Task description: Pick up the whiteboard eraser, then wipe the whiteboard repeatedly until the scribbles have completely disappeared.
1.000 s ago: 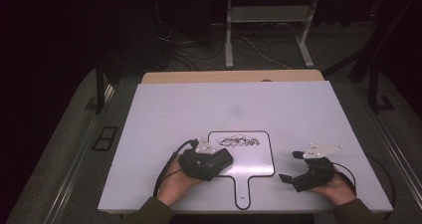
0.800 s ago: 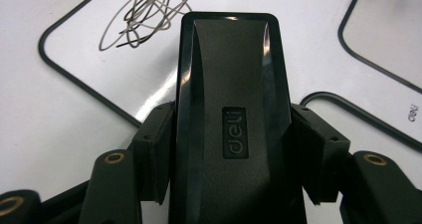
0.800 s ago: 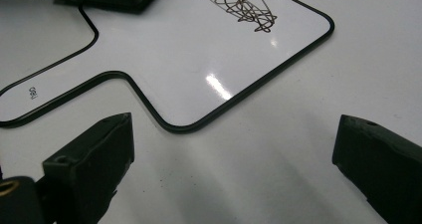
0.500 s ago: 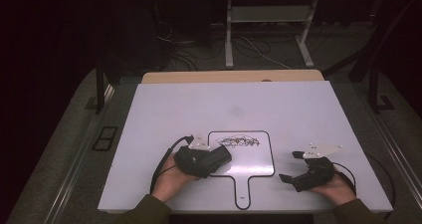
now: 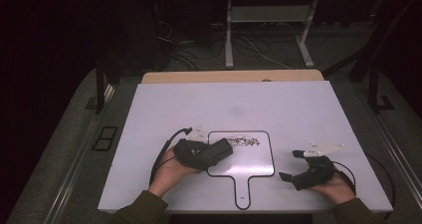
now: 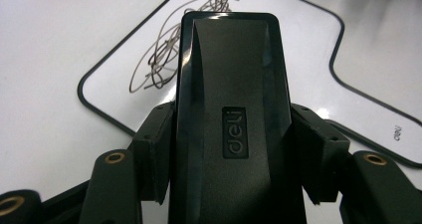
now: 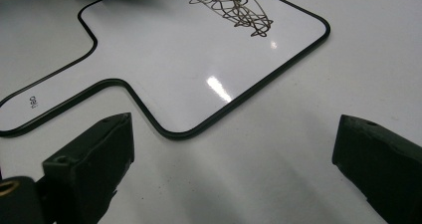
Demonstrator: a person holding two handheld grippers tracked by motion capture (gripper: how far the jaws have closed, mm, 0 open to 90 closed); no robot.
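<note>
A paddle-shaped whiteboard (image 5: 251, 162) with a black rim lies flat on the white table (image 5: 239, 104). A dark scribble (image 5: 244, 142) marks its far part. My left gripper (image 5: 209, 154) is shut on a black eraser (image 5: 219, 151) that reaches over the board's left edge, just left of the scribble. In the left gripper view the eraser (image 6: 234, 84) sits between both pads (image 6: 157, 144), its tip close to the scribble (image 6: 169, 55). My right gripper (image 5: 288, 165) rests right of the board, open and holding nothing; its fingers (image 7: 99, 149) frame the board's corner (image 7: 199, 129).
The table's near edge (image 5: 249, 210) is close behind both hands. A tan board (image 5: 234, 76) borders the far edge. Beyond it on the dark floor stand a metal frame (image 5: 268, 30) and loose cables (image 5: 199, 50).
My left hand and the eraser have shifted slightly toward the far side along the board's left edge. The right gripper has stayed put.
</note>
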